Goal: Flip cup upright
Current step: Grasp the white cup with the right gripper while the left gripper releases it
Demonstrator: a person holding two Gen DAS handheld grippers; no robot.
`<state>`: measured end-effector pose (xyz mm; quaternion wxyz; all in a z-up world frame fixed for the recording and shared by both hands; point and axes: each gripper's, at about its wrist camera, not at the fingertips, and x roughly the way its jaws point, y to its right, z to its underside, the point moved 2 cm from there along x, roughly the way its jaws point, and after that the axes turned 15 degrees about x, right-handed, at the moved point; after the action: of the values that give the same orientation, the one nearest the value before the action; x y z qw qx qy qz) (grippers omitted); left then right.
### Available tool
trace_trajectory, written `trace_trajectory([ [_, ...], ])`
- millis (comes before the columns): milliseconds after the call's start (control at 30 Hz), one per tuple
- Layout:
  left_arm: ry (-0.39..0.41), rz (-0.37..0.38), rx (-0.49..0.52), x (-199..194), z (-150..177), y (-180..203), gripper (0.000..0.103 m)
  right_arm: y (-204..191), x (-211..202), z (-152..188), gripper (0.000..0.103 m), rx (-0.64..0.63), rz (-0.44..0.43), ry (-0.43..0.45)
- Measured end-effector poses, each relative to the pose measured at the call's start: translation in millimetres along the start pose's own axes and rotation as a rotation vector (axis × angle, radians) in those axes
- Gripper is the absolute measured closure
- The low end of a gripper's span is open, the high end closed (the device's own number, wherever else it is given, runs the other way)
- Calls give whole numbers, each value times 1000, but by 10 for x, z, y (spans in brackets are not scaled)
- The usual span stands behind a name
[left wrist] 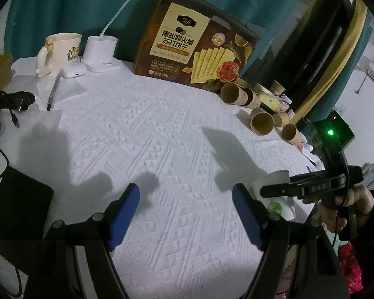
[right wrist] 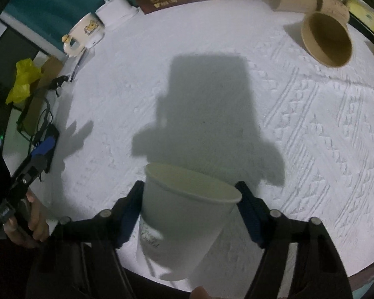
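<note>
While right tongs (right wrist: pixel 189 199) clamp white cup (right wrist: pixel 184 224), left tongs (left wrist: pixel 185 204) released, "Tafe" cracker box (left wrist: pixel 187 47).

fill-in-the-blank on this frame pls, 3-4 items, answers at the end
1. The right gripper is shut on a ____ paper cup.
2. The left gripper holds ____ between its blue pads.
3. The brown paper cups near the cracker box lie on their ____.
4. The tablecloth is ____ in colour.

Missing words: white; nothing; sides; white
</note>
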<state>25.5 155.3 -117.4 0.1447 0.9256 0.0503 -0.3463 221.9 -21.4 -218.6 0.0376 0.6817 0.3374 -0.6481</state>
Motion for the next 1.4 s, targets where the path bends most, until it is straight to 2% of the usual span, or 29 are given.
trace_trajectory([
  [133,-8,7,2,25,-1,28,26,-24,-52,5,34,-6,-20,15],
  [233,-7,18,-1,22,1,55,26,-52,-163,-15,34,-12,-41,82],
  [433,14,11,0,-6,4,107,26,-41,-400,57,34,-29,-23,412],
  [567,12,-5,19,-12,-21,150,26,-40,-454,307,34,-115,80,691],
  [700,10,-32,66,-21,-44,248,26,-57,-435,524,34,-137,137,815],
  [867,-13,-12,69,48,-17,345,26,-63,-355,749,34,-177,199,901],
  [967,-21,1,84,79,-4,436,26,-59,-369,873,33,-168,195,925],
  [1167,-23,-2,128,95,-20,593,26,-20,-412,1014,32,-140,175,931],
  [1400,-23,-4,152,66,-13,715,26,40,-407,1149,30,-106,134,897],
])
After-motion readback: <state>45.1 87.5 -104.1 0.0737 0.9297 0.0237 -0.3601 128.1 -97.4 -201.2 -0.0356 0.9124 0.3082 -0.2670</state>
